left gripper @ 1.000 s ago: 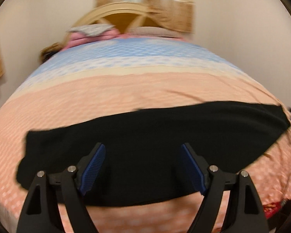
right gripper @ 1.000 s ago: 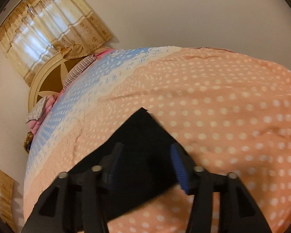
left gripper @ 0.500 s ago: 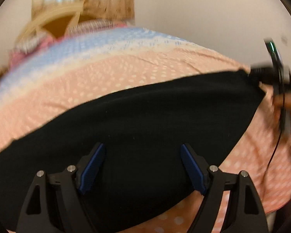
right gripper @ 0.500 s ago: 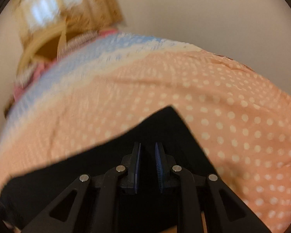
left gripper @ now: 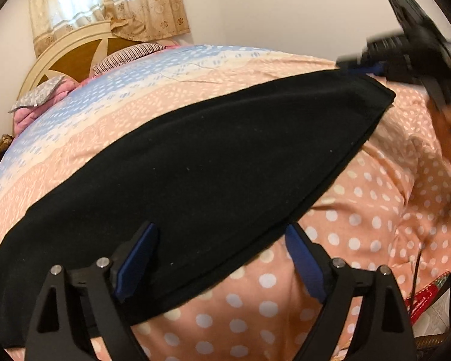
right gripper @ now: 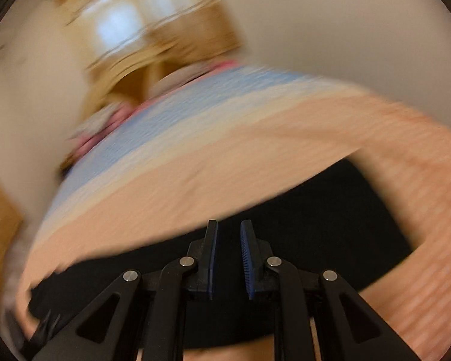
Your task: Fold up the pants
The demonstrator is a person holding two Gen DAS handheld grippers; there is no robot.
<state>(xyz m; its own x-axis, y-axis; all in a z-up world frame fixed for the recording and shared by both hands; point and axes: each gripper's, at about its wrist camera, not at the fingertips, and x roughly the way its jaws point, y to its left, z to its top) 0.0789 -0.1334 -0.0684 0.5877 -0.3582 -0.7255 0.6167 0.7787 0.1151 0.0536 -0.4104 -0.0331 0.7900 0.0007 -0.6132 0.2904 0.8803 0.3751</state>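
Black pants (left gripper: 210,156) lie spread across the dotted peach bedspread (left gripper: 360,225). My left gripper (left gripper: 221,228) hovers over their near edge. Its jaws are opening wide, the hem runs between them, and the pads press on nothing. At the far right corner, my right gripper (left gripper: 360,67) pinches the black cloth, with a hand (left gripper: 445,120) behind it. The right wrist view is blurred by motion. There the right gripper (right gripper: 228,225) stands narrow with dark fabric (right gripper: 315,216) around and beyond its blue pads (right gripper: 246,258).
A cream and brown headboard (left gripper: 75,57) and pillows (left gripper: 39,96) stand at the bed's far end, under a curtained window (left gripper: 105,0). The bedspread drops off at the right, where a red patterned item (left gripper: 427,297) and a thin cable (left gripper: 415,270) show.
My right gripper shut on the pants' corner, then swung, blurring its view. My left gripper slid right along the pants' near edge, rolled, and spread its jaws a little wider.
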